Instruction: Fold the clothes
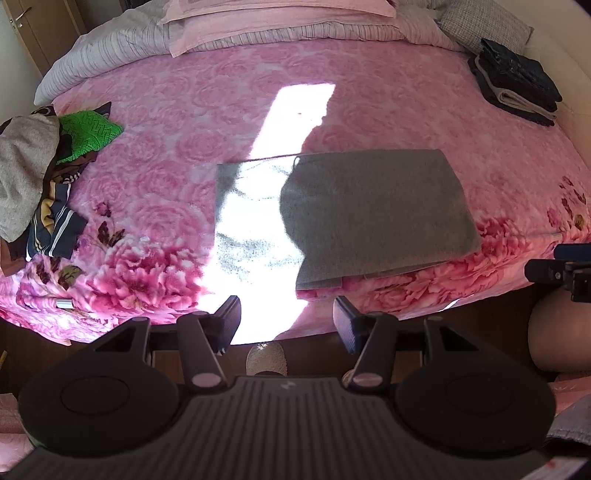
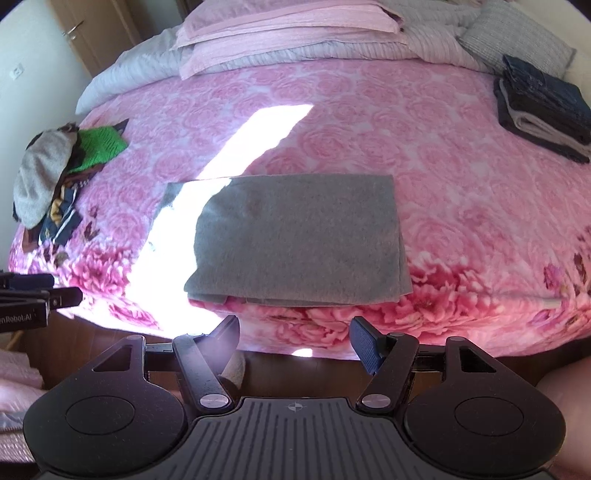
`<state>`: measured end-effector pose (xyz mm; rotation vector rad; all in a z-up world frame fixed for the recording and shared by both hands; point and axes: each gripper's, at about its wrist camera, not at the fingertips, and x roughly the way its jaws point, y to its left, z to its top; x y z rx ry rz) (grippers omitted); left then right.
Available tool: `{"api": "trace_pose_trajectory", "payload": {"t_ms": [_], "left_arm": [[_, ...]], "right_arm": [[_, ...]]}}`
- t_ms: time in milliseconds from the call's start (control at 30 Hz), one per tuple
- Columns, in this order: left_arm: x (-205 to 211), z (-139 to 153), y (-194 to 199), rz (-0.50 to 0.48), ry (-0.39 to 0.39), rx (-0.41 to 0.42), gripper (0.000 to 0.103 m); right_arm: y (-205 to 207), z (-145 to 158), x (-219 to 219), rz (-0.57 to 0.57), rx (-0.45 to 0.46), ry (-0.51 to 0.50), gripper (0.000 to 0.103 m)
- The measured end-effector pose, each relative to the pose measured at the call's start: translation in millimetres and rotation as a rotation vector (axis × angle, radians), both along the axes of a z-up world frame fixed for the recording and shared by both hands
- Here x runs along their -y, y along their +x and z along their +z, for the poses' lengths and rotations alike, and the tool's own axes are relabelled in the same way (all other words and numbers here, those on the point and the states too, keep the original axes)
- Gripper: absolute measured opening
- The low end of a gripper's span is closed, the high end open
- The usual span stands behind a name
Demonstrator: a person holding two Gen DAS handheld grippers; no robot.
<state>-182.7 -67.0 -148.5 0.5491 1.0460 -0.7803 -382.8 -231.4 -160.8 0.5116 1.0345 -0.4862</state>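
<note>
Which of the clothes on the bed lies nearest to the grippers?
The grey folded garment, flat at the bed's near edge; the others sit farther away.

Pink floral bedspread [image 1: 369, 107], pillows [image 2: 288, 22], wooden door [image 2: 92, 33]

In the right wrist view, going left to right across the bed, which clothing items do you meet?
Unfolded clothes pile at the left edge → folded grey garment in the middle → stack of folded dark clothes at the far right.
</note>
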Motion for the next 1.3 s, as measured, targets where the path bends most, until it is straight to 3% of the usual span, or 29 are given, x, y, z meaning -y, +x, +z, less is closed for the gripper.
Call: {"api": "trace_pose_trajectory", "payload": {"t_ms": [167, 367, 700, 867, 1167, 1300], "left_arm": [[6.7, -8.1, 15.5, -0.033, 0.018, -0.020, 0.051], [14.4, -25.5, 40.0, -0.067, -0.019, -0.047, 0.048], [56.8, -106.0, 76.1, -0.113, -0.059, -0.068, 0.034], [93.7, -140.8, 82.8, -0.144, -0.099, -0.076, 0.034], [142.6, -191.3, 93.2, -0.199, -0.145, -0.088, 0.033], [154.5, -202.5, 96.8, -0.211, -0.147, -0.092, 0.028]], "right_arm": [[6.1, -6.3, 6.6, -0.063, 0.025, 0.034, 0.063], [5.3, -31.5, 27.7, -0.135, 0.048, 0.030, 0.063], [0.1, -111.6, 114.3, -0.245, 0.081, 0.005, 0.063], [6.1, -149.7, 150.0, -0.258, 0.093, 0.017, 0.063], [13.6, -194.5, 179.2, -0.217, 0.107, 0.033, 0.063], [9.5, -204.8, 189.7, -0.234, 0.138, 0.052, 0.063]]}}
